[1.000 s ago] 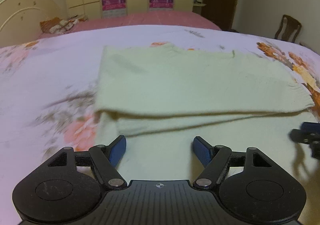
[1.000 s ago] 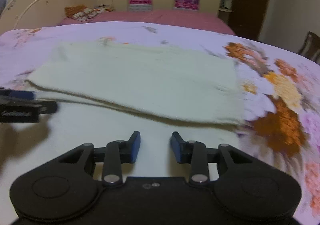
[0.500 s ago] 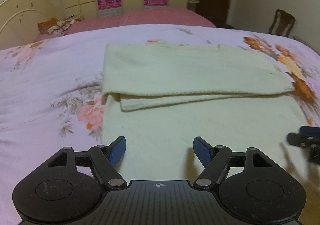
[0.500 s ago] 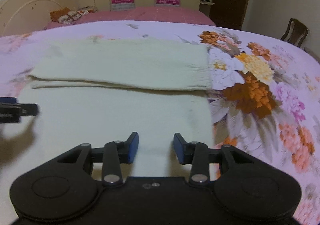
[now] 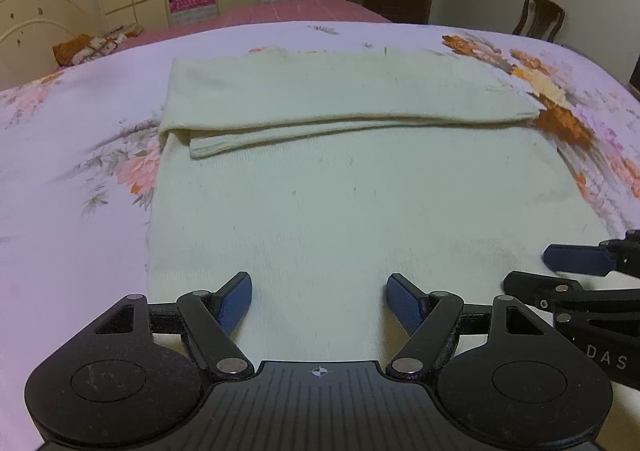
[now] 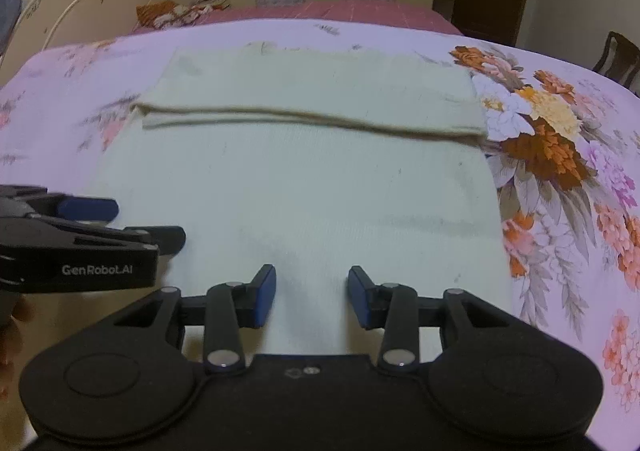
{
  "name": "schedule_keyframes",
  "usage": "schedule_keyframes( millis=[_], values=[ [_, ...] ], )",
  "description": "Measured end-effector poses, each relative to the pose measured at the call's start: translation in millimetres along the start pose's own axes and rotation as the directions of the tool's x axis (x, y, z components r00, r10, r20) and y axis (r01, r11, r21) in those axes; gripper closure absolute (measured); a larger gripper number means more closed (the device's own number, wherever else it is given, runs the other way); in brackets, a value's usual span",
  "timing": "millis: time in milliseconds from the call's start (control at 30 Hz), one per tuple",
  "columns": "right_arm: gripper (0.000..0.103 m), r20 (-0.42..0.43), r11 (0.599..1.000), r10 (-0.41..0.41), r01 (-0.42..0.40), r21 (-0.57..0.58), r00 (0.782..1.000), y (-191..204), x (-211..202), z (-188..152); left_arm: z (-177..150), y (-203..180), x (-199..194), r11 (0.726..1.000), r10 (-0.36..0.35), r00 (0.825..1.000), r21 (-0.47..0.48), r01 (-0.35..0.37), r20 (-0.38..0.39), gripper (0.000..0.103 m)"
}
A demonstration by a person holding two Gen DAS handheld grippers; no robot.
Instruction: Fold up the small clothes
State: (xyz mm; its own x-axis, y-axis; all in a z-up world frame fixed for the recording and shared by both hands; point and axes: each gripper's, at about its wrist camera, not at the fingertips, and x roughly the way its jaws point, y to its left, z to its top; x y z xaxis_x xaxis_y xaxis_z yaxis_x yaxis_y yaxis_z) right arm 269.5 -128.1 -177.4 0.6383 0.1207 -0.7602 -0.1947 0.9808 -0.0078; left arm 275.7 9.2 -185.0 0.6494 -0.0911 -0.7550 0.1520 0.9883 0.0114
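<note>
The near hem of the pale garment (image 5: 360,203) is hidden behind both tools. It lies flat on the floral bedspread (image 5: 72,155), far edge folded toward the viewer. The left gripper (image 5: 319,301) and right gripper (image 6: 312,297) hover over it, jaws apart and empty. A chair (image 5: 540,17) stands at two o'clock, partly cut off.

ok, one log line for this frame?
left claw: open, empty | right claw: open, empty | pale cream knit garment: flat on floral bedsheet, far edge folded over | both claws over near hem
</note>
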Motion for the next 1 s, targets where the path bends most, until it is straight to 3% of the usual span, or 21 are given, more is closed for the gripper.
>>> schedule_keyframes(
  millis=[133, 467, 633, 1000],
  values=[
    [0.058, 0.008, 0.999, -0.012, 0.012, -0.040, 1.000, -9.1, 1.3, -4.6, -4.9, 3.5, -2.0, 0.999, 0.034, 0.999, -0.026, -0.034, -0.010, 0.018],
    [0.056, 0.013, 1.000, 0.008, -0.008, -0.019, 1.000, -59.3, -13.0, -23.6, -17.7, 0.5, -15.1, 0.987, 0.124, 0.992, -0.097, -0.126, -0.034, 0.017],
    [0.059, 0.016, 0.999, 0.043, -0.043, -0.020, 0.999, -61.1, -22.4, -26.4, -23.9, -4.7, -24.6, 0.981, 0.147, 0.988, -0.121, -0.152, -0.046, 0.018],
    [0.058, 0.051, 0.991, 0.131, -0.131, -0.004, 0.990, -25.4, -58.5, -49.3, -60.1, -16.1, -71.7, 0.995, 0.067, 0.998, -0.073, -0.068, -0.022, 0.017]
  ],
)
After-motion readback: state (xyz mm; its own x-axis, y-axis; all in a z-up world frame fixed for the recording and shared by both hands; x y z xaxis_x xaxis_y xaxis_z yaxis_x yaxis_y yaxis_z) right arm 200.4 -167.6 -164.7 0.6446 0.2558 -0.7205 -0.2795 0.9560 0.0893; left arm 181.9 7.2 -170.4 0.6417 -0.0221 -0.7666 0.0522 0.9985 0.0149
